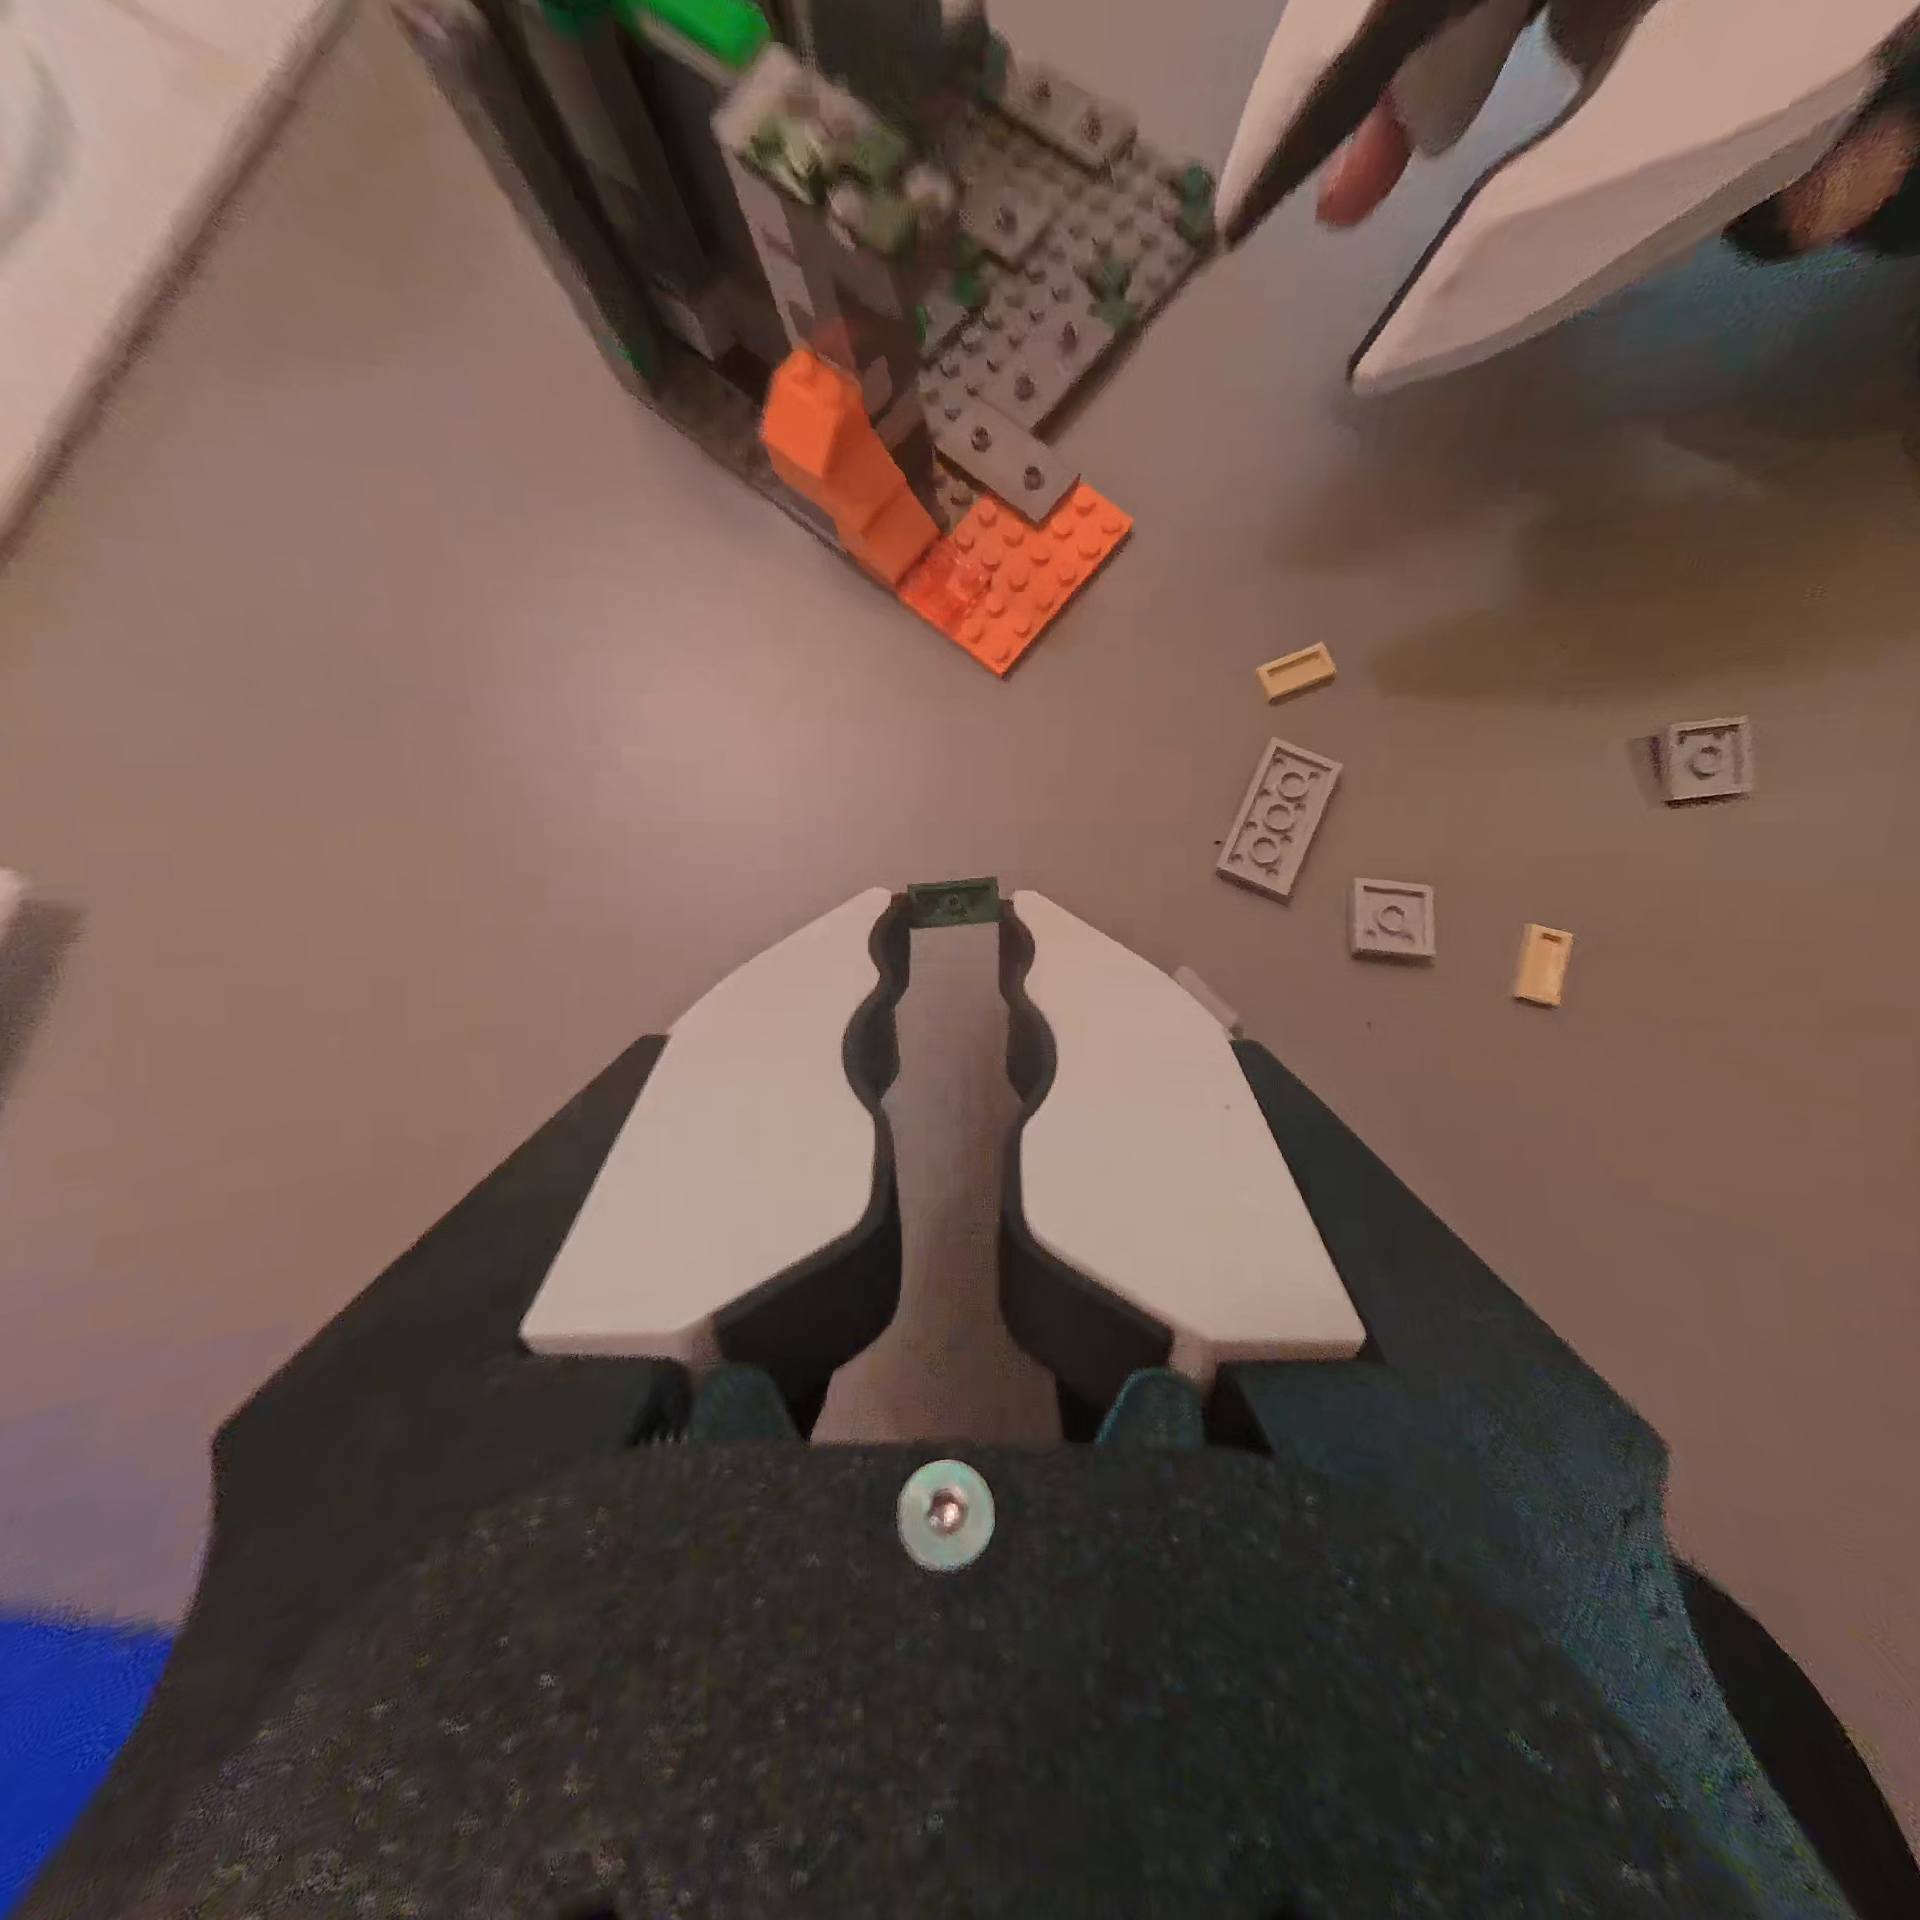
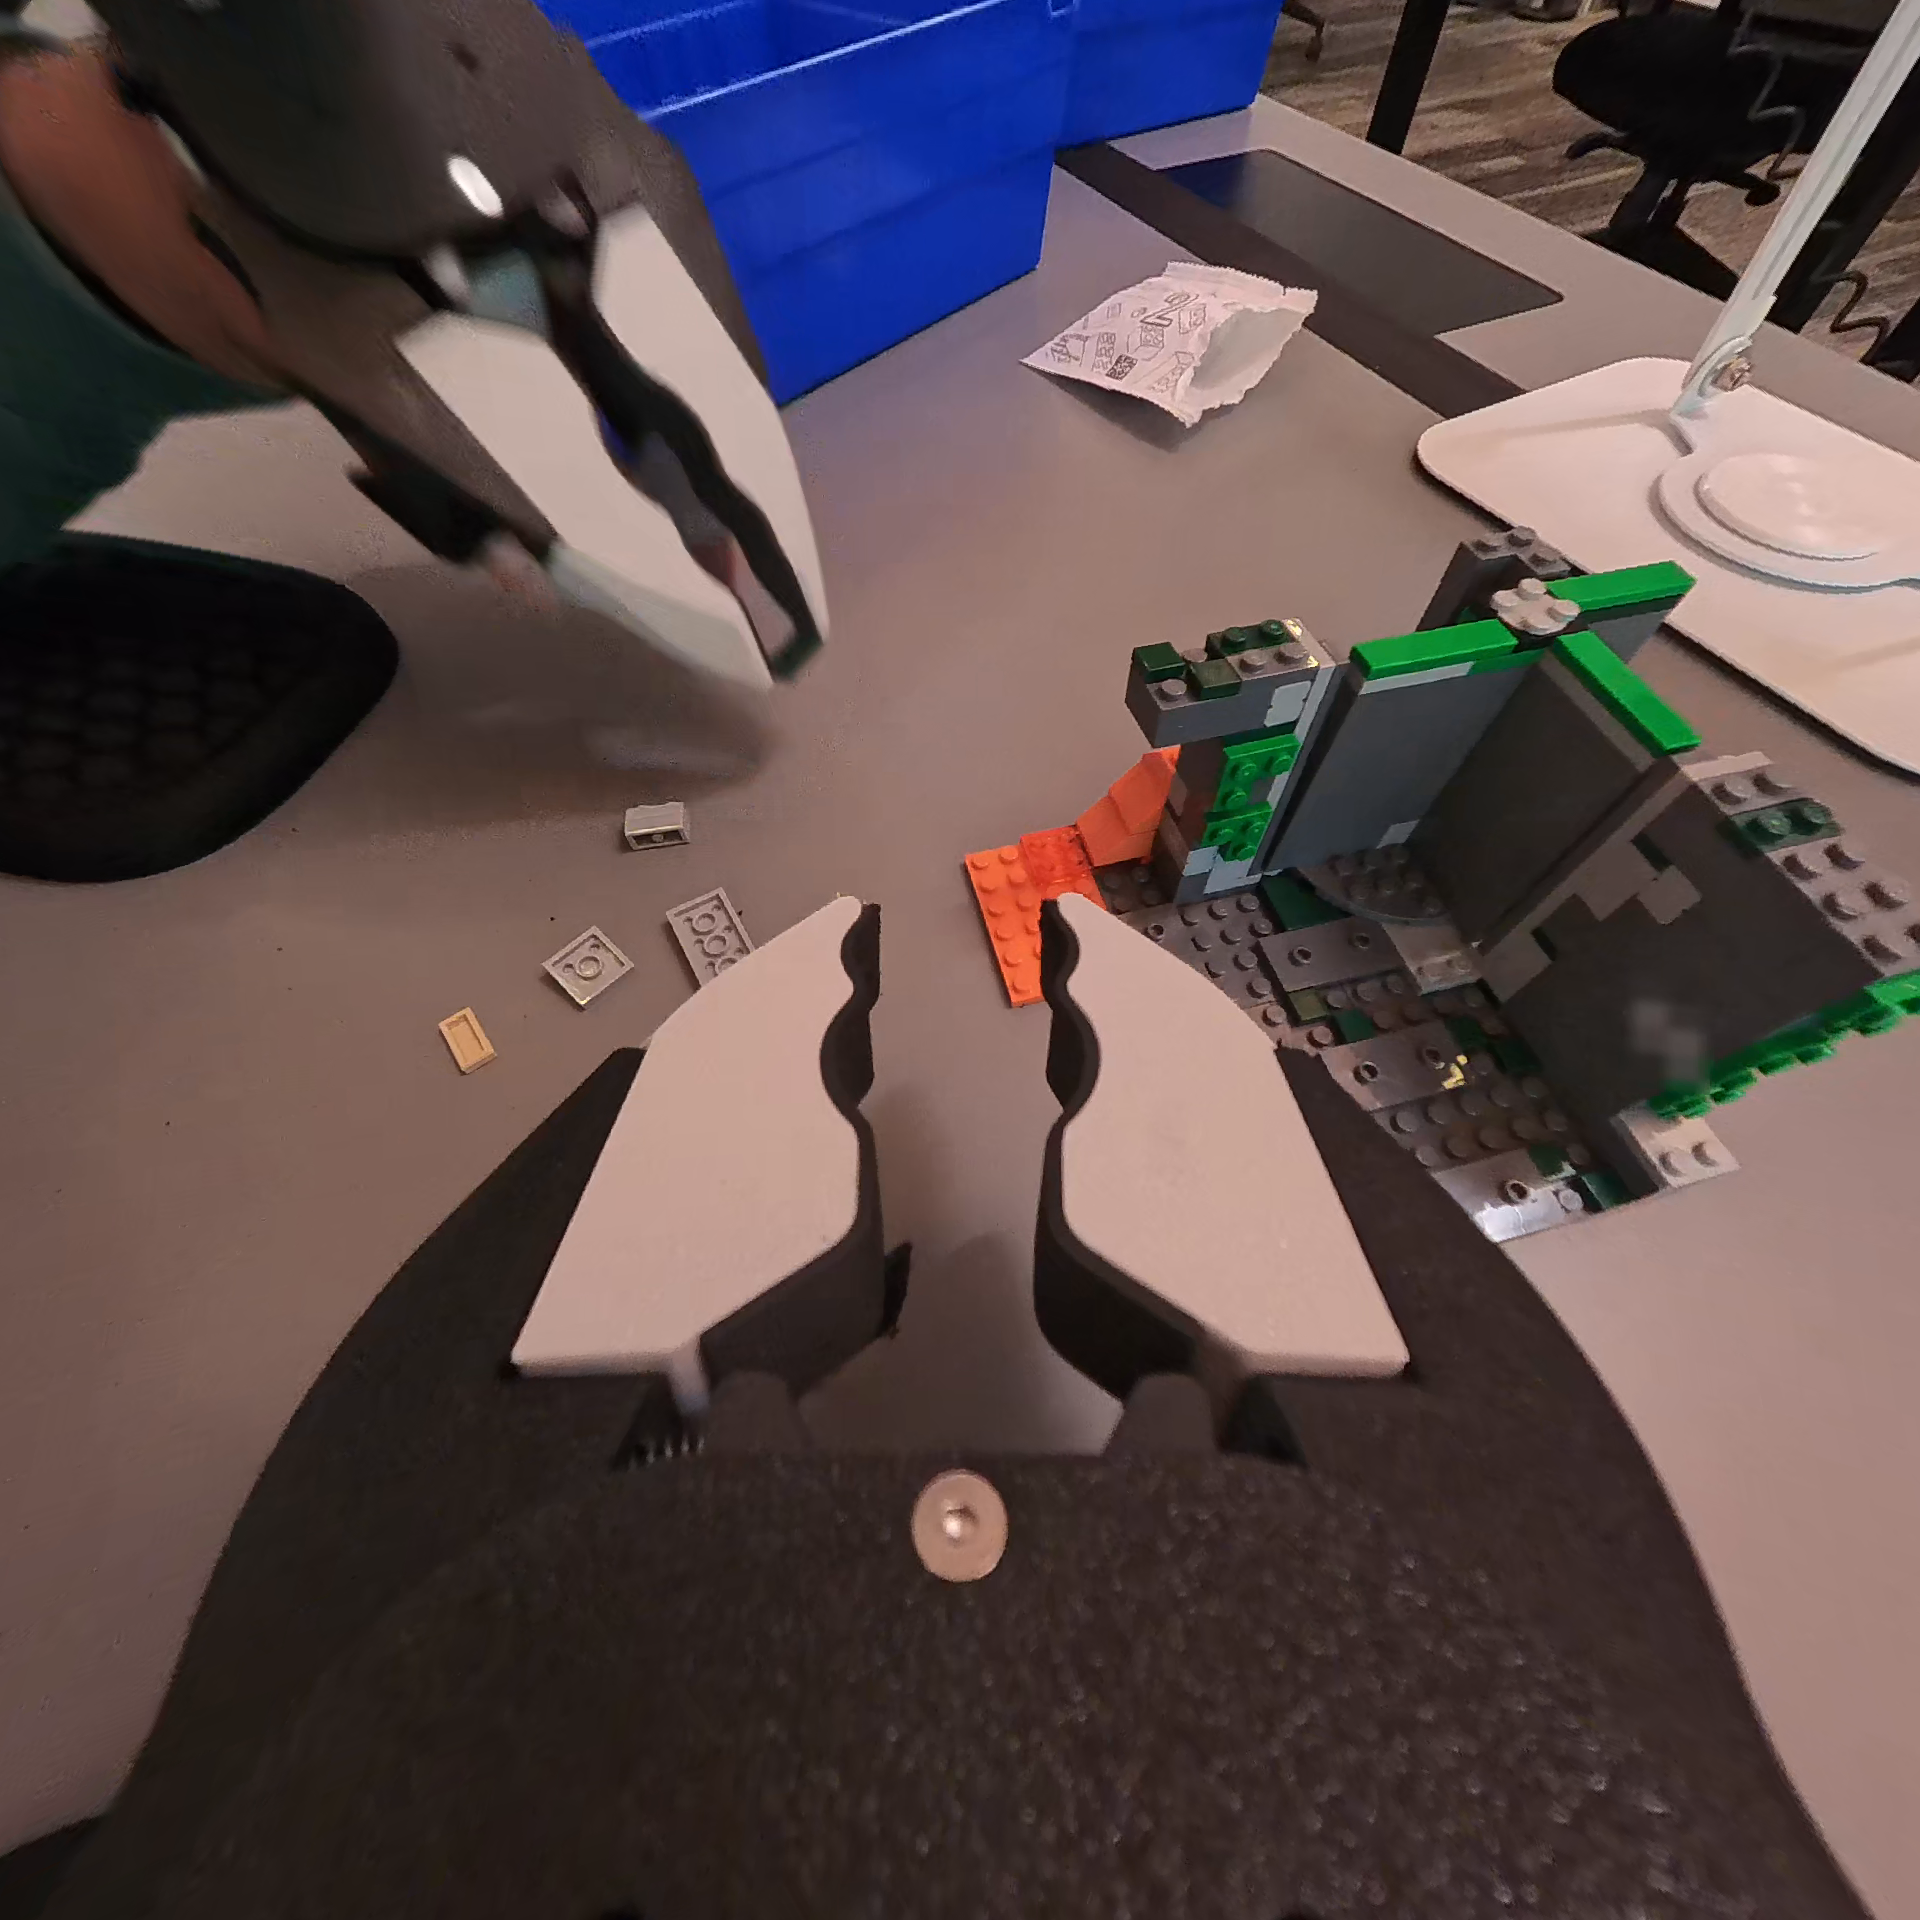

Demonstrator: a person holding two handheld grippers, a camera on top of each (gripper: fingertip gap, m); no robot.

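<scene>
Left gripper [image 1: 953, 906] pinches a small dark green plate [image 1: 952, 900] above the grey table [image 1: 520, 727]. Right gripper [image 2: 958, 920] hovers spread and bare beside the brick model [image 2: 1455, 883]. The printed white packet [image 2: 1174, 338] lies beyond, its markings unreadable.

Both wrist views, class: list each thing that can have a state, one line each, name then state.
Left tongs: shut on a small dark green plate, raised off the table.
Right tongs: open, nothing between the tips.
Brick model: standing upright on the table.
Long grey plate: loose, lying studs down.
Paper bag: torn open, lying flat.
</scene>
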